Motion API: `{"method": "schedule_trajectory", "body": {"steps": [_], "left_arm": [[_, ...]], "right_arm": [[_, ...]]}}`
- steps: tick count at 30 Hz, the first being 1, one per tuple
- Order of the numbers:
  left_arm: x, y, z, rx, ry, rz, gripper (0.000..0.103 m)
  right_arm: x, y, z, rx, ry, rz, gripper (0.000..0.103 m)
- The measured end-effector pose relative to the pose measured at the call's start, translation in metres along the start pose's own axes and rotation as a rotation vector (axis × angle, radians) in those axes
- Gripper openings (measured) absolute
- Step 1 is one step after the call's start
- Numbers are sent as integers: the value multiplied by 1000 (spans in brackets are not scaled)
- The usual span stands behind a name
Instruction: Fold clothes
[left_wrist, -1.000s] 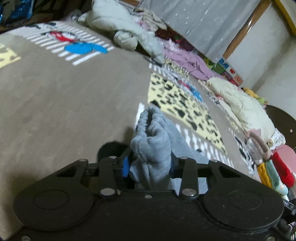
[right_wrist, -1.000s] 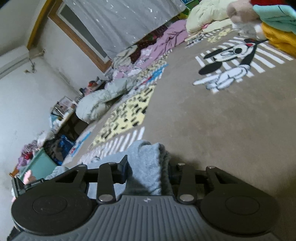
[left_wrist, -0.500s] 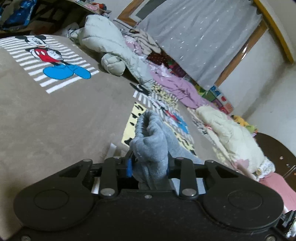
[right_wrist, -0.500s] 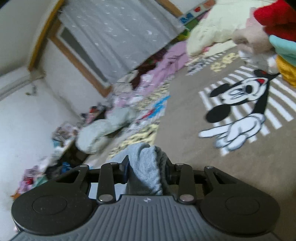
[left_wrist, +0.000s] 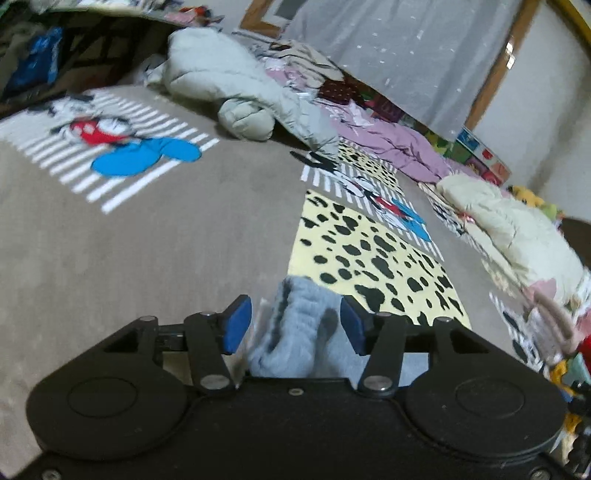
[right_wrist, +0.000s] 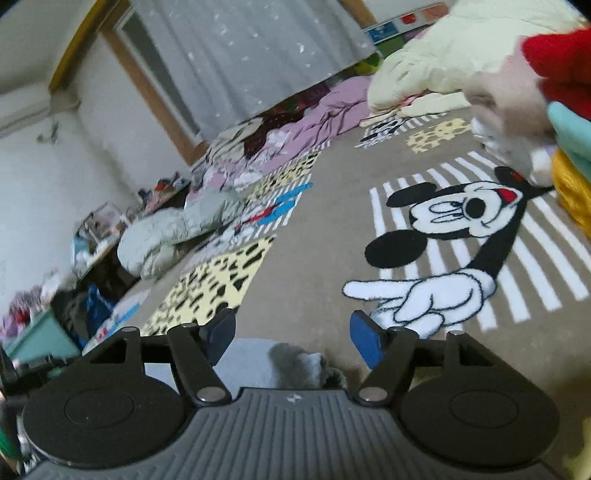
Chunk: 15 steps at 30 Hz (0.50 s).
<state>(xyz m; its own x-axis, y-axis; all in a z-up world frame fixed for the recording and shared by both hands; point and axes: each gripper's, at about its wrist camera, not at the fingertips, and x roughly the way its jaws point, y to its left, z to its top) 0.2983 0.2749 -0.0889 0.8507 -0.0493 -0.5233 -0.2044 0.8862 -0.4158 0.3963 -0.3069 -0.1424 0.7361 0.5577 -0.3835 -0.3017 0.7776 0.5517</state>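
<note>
Left gripper (left_wrist: 294, 321): jaws spread apart, the blue pads (left_wrist: 236, 324) clear of the cloth on both sides.
Right gripper (right_wrist: 291, 334): jaws spread wide, gripping nothing.
Grey fleece garment (left_wrist: 295, 328): in the left view a bunched fold stands between the open fingers, touching neither pad; in the right view it lies low (right_wrist: 280, 363), between the fingers and close against the gripper body.
Surface: the garment rests on a taupe cartoon-mouse blanket (right_wrist: 325, 236), next to a yellow panel with black spots (left_wrist: 369, 254).
Surroundings: a pale green puffer jacket (left_wrist: 229, 85) and lilac bedding (left_wrist: 391, 144) lie well beyond; a stack of folded clothes (right_wrist: 554, 110) sits at the far right of the right view.
</note>
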Motion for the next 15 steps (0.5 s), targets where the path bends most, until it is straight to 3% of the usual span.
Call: {"method": "schedule_trajectory", "body": {"steps": [6,10,12,14,15], "left_arm": [[7,-10,8,86,9,-2,53],[18,-16,10,142,37,4,53],[22,-19,11,161,54,-6,52],[25,-22,10,193,61,-3,49],[26,-24,10,213,58,10,39]], "right_arm": [[12,23,-3,-168,86,-6,66],[18,27,-9,-196,126,-29,62],[18,28,-11,-197,119,-29,44],[17,29,-12,-200,108,-24,41],[15,30,-12,-206,93,-21,40]]}}
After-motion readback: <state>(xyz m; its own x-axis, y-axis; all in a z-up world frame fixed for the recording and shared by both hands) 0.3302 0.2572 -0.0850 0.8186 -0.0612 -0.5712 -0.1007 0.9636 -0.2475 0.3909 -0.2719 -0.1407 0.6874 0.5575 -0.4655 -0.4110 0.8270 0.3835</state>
